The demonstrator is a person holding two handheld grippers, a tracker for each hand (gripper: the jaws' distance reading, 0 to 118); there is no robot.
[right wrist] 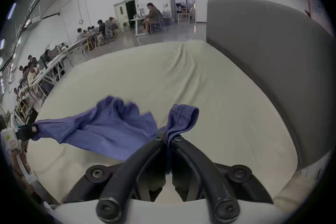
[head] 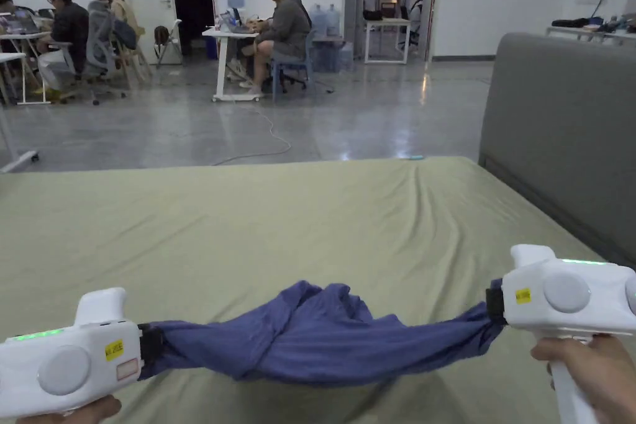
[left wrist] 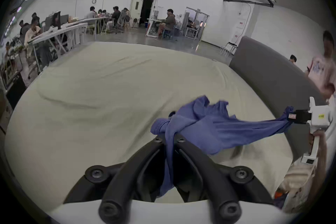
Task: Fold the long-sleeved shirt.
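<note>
- Head view: the blue long-sleeved shirt point(head: 323, 338) hangs bunched in the air, strung between the two tongs just above the near part of the bed point(head: 279, 220). The left tongs point(head: 151, 344) grasp its left end and the right tongs point(head: 495, 306) its right end. The shirt's long axis runs side to side across the person, the right end riding a little higher. The middle sags and humps up in loose folds; it looks clear of the sheet, with a shadow under it.
- Left gripper view: the left tongs point(left wrist: 169, 138) are clenched on a narrow rope of blue cloth that runs down between the jaws. From there the shirt point(left wrist: 218, 129) stretches off to the right, to the right tongs point(left wrist: 298, 117) near the grey headboard point(left wrist: 269, 71).
- Right gripper view: the right tongs point(right wrist: 168, 138) are clamped on a ribbed edge, likely a cuff or hem, which pokes up past the jaw tips. The shirt point(right wrist: 109, 128) trails away to the left tongs point(right wrist: 27, 131) at the far left.
- Judgement: neither hand is nearer; each holds one end. The coming move likely turns on that side-to-side axis: spreading the shirt flat on the open bed ahead. The twisted middle could land creased.
</note>
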